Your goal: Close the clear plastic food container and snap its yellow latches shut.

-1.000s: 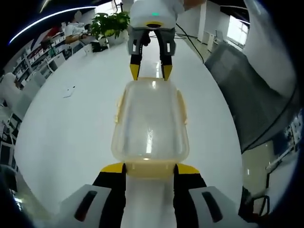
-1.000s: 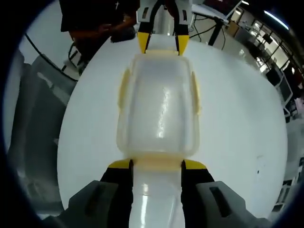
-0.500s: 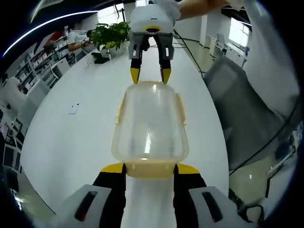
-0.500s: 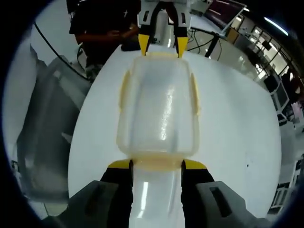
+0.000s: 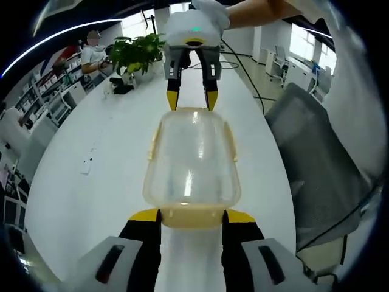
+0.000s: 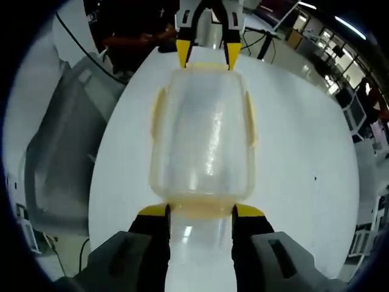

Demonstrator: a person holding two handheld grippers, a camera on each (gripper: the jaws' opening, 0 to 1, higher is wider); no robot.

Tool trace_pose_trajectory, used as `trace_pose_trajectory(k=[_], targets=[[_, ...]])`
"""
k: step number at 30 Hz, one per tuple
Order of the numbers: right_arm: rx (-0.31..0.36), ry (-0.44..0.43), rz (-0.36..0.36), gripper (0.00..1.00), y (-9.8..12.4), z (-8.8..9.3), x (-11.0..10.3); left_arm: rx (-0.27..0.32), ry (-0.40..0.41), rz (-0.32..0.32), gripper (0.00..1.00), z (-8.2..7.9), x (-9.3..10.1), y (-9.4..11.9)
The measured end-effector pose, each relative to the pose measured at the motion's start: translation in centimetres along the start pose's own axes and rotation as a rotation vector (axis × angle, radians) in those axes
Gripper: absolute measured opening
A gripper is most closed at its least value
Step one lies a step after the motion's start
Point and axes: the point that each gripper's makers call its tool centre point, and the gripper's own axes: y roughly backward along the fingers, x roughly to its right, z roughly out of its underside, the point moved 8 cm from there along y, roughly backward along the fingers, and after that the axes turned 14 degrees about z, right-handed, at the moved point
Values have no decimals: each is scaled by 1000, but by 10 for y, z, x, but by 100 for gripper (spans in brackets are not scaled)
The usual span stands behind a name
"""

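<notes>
- Upper left, left gripper view: potted plant (image 5: 138, 51) at far end of white table (image 5: 85, 182); not involved.
- Centre, both views: clear container (image 5: 191, 161) is seen with lid on, held between the two grippers above the table; whether it rests on the table can't be told.
- Bottom centre, left gripper view: left gripper (image 5: 191, 214), jaws spread, near end latch (image 5: 191, 216) bracketed between tips.
- Top centre: right gripper (image 5: 192, 102), jaws likewise spread at far end.
- Side latches (image 6: 157, 112) lie along long edges; snapped or not can't be told.
- Judged light, thin-walled, slick; best pressed at latch tabs, not at flexing walls.
- Right, left gripper view: grey chair (image 5: 316, 164).
</notes>
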Motion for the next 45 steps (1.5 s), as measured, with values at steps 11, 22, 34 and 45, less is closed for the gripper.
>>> trace_pose_trajectory(k=[11, 22, 34, 45], targets=[[-21, -42, -5, 35, 6, 50, -9, 7, -25, 28, 33, -30, -14, -39], [-42, -43, -21, 35, 9, 74, -10, 3, -18, 39, 33, -37, -32, -67], [-85, -42, -47, 36, -4, 82, -12, -58, -9, 62, 33, -32, -40, -87], [-98, -42, -45, 36, -4, 85, -8, -64, -14, 68, 33, -31, -43, -92]])
